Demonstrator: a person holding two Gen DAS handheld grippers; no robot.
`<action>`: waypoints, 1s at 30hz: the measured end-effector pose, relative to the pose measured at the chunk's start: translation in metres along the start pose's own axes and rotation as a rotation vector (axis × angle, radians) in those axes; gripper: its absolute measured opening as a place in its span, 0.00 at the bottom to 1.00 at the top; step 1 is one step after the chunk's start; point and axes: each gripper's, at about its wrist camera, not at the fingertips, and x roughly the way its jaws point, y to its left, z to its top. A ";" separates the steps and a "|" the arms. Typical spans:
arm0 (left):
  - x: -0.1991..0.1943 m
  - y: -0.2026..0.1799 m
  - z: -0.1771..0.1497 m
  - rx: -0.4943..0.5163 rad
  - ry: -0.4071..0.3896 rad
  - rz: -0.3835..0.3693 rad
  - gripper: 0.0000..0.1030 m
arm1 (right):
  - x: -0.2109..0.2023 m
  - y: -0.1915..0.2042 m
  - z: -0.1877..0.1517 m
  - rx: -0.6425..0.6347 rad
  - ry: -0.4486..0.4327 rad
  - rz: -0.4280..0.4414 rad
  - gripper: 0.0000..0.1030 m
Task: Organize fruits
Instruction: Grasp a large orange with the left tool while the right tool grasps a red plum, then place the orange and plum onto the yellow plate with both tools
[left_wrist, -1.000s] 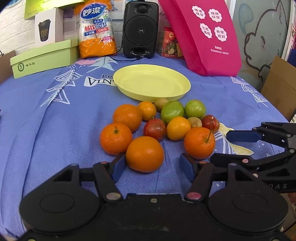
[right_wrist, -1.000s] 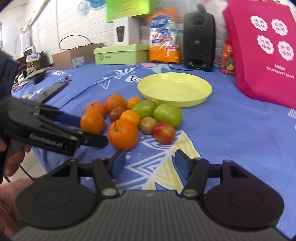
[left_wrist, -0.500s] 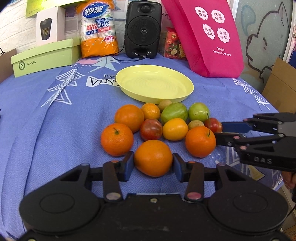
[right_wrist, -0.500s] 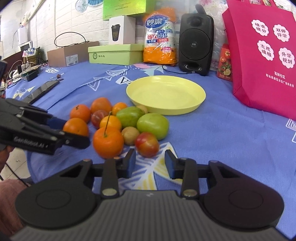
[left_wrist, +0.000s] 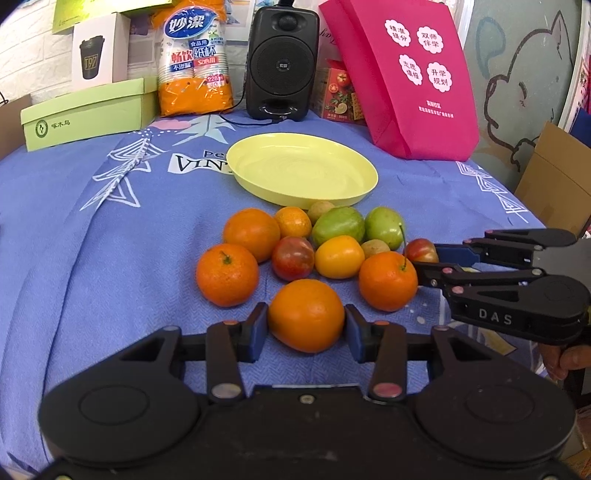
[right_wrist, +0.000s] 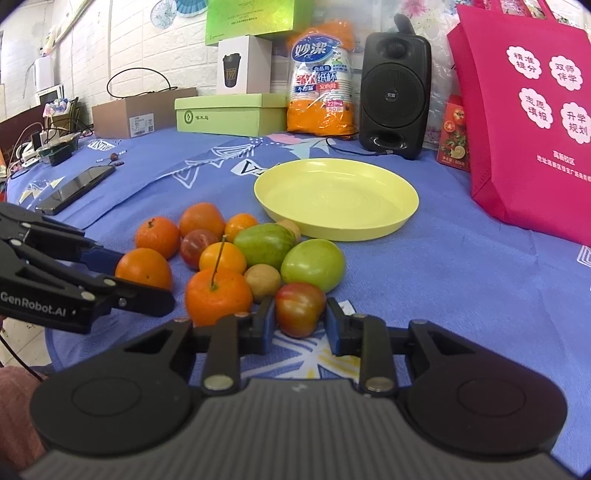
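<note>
A cluster of fruit lies on the blue cloth in front of a bare yellow plate (left_wrist: 303, 177) (right_wrist: 336, 195). My left gripper (left_wrist: 304, 321) is shut on the nearest large orange (left_wrist: 306, 310), with a blue pad pressed against each side. In the right wrist view the same left gripper (right_wrist: 140, 277) comes in from the left around that orange (right_wrist: 144, 267). My right gripper (right_wrist: 300, 317) has its pads against a small red fruit (right_wrist: 299, 306), which still rests on the cloth. From the left wrist view, the right gripper (left_wrist: 428, 260) holds that red fruit (left_wrist: 421, 248) at the cluster's right edge.
More oranges (left_wrist: 227, 275), a stemmed orange (right_wrist: 218, 295), green fruits (right_wrist: 314, 264) and a yellow one (left_wrist: 339, 256) crowd close together. A black speaker (left_wrist: 282, 62), pink bag (left_wrist: 410, 81), green box (left_wrist: 88, 110) and cup pack line the back. A phone (right_wrist: 77, 188) lies far left.
Both grippers have narrowed from open. The left has closed on the large orange. The right has moved forward to the red fruit and closed on it.
</note>
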 end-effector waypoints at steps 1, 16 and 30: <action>-0.002 0.000 0.000 0.000 -0.001 -0.003 0.41 | -0.002 0.001 -0.001 0.001 0.001 0.000 0.26; -0.031 0.000 0.002 0.014 -0.042 -0.008 0.41 | -0.044 0.000 -0.003 0.015 -0.031 0.002 0.26; 0.002 0.016 0.106 0.061 -0.125 0.022 0.42 | -0.025 -0.028 0.053 0.042 -0.115 0.032 0.27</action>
